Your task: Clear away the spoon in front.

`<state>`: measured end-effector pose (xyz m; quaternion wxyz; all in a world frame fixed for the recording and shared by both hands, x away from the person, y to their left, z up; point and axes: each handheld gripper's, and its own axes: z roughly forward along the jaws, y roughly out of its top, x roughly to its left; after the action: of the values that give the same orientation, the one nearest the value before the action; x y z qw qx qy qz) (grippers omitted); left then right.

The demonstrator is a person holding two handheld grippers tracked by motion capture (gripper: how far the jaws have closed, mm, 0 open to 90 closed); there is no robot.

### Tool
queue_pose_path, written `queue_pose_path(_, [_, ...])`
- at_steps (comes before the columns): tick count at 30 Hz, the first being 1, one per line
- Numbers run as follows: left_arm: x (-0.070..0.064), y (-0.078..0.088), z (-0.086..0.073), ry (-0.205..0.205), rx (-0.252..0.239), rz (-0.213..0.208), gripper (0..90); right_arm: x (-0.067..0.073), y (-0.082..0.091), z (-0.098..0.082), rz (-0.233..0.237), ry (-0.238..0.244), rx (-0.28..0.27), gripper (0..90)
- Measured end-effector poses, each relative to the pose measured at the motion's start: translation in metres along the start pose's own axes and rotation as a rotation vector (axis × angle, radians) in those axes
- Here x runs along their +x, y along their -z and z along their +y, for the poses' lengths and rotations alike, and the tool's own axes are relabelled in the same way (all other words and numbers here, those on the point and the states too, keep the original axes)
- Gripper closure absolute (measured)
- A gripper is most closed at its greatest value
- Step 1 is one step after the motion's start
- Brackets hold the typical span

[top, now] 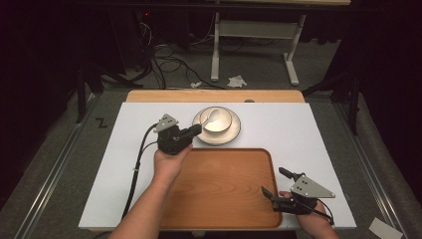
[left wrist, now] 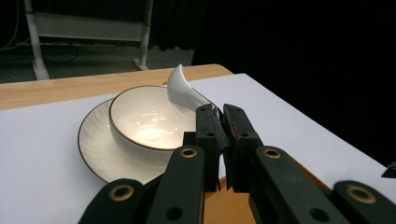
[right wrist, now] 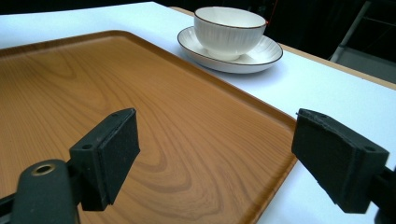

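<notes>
White board covers your wooden table; a smooth wood-grain tray lies lower centre. Your left gripper pinches the glossy spoon over the ribbed bowl; your right gripper gapes apart.

white table top, wooden tray near edge, saucer behind it

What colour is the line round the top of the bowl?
Dark brown, on a white bowl; clearest in the right gripper view.

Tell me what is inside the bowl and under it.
Inside the bowl, a white spoon leans on the rim, its handle pinched by the left tool. Under it sits a saucer; the saucer's middle is covered by the bowl.
</notes>
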<state>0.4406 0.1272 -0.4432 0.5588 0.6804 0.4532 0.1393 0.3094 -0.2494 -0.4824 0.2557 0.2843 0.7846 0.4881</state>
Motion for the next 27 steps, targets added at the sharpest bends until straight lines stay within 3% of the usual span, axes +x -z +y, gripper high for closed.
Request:
queue_pose_path(15, [-0.011,0.034,0.002,-0.035,-0.054,-0.050,86.1,0.000,0.000,0.000,-0.007,-0.001,0.001,16.3])
queue_pose_path(27, [-0.006,0.065,-0.013,-0.051,-0.063,-0.050,86.1,0.000,0.000,0.000,-0.010,0.005,0.007,16.3])
